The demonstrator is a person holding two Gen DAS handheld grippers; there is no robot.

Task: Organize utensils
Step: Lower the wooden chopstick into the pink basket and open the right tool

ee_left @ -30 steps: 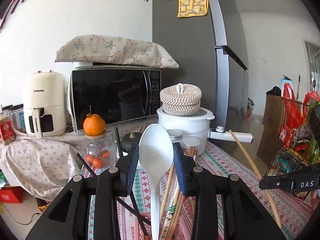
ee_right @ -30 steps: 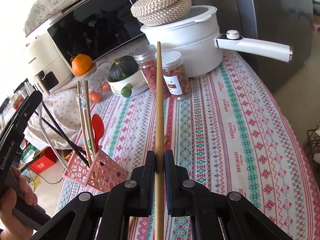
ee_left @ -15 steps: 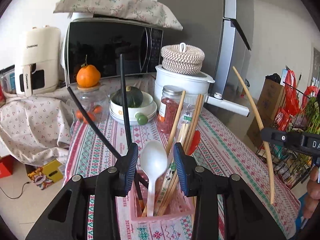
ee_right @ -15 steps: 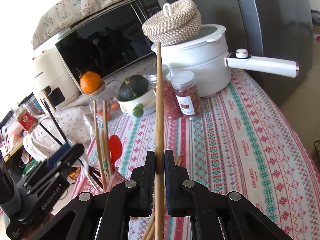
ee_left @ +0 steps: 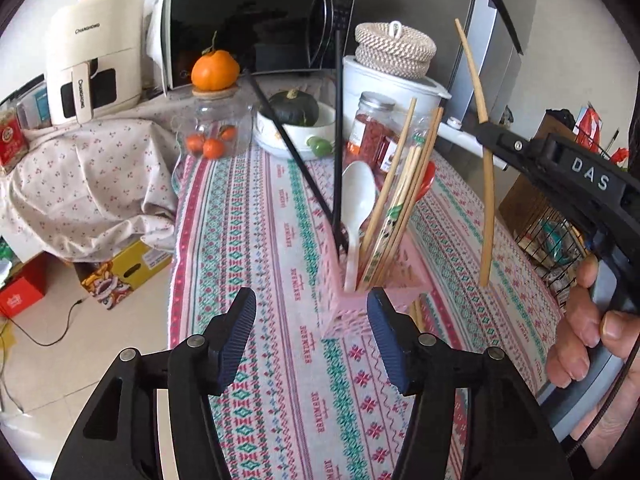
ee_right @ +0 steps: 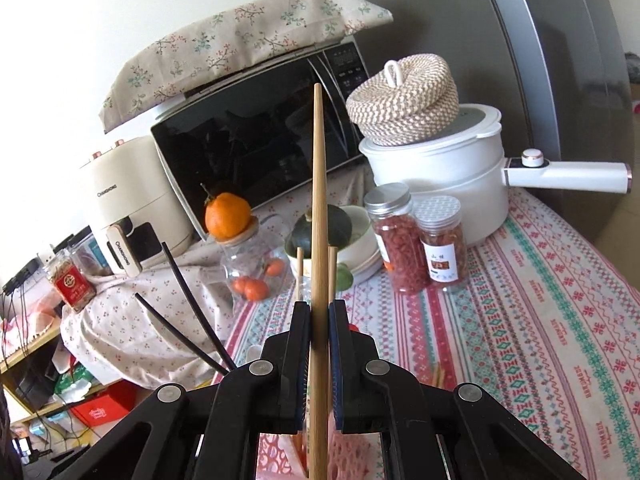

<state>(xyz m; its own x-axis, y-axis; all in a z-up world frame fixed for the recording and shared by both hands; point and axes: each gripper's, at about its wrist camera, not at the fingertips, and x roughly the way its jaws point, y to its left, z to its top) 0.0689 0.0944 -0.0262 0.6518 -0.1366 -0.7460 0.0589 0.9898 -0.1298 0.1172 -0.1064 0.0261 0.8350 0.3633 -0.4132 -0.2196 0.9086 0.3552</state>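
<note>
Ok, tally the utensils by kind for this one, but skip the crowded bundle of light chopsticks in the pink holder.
Black chopsticks, in the pink holder: 2
White spoon, in the holder: 1
Red spoon, in the holder, partly hidden: 1
Wooden chopstick, clamped in the right gripper: 1
Total: 5

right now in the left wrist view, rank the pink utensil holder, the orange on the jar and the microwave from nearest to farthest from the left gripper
1. pink utensil holder, just ahead of the left gripper, slightly right.
2. orange, farther back, left of centre, on a glass jar.
3. microwave, at the back behind the orange.
</note>
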